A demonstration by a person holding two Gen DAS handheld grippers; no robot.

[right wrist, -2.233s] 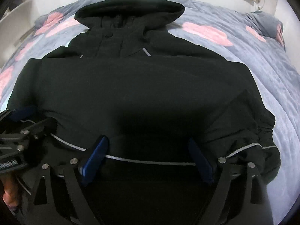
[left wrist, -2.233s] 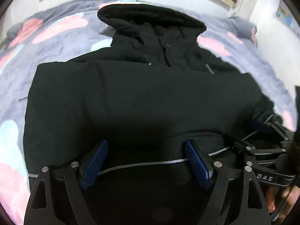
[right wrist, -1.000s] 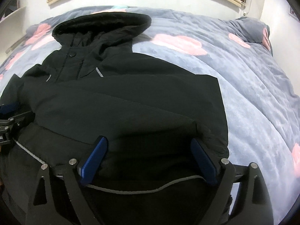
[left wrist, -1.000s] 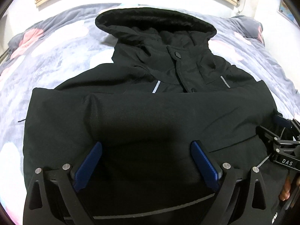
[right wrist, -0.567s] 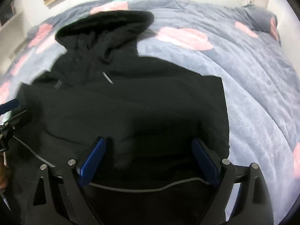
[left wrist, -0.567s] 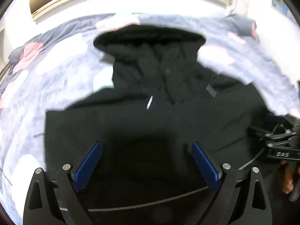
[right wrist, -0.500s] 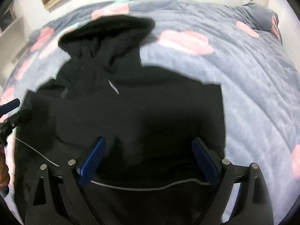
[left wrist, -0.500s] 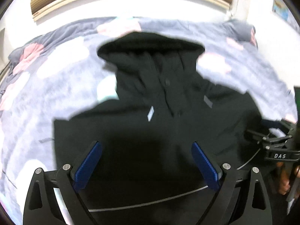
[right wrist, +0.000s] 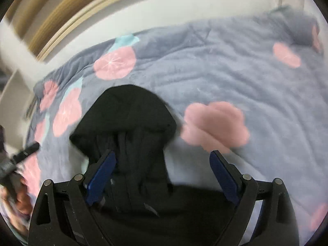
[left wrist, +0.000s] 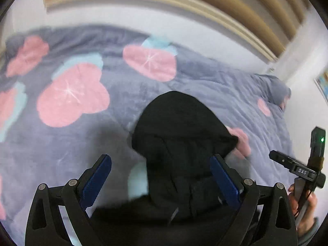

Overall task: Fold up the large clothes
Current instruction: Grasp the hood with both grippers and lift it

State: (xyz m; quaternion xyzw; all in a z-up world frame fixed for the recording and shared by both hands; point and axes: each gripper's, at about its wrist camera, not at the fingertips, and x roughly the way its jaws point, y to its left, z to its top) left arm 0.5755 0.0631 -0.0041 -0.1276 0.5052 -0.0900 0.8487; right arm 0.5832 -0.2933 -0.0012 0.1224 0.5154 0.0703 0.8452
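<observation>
Black jacket (left wrist: 184, 153) lies on a grey-lilac blanket (left wrist: 205, 86) with pink blobs, hood pointing to 12 o'clock, body running off the bottom edge. White wall (left wrist: 102, 12) behind, a tan wooden frame (left wrist: 205, 2) above it. Left gripper (left wrist: 162, 177) and right gripper (right wrist: 162, 174) both spread wide, nothing between the blue pads, up over the hood. Both views pretty blurry.

Soft, even indoor light; both fisheye views are smeared by motion blur and bow strongly toward dark circular rims. Ahead of the jaws, the black hooded padded jacket (left wrist: 184, 143) reads nearly featureless.
</observation>
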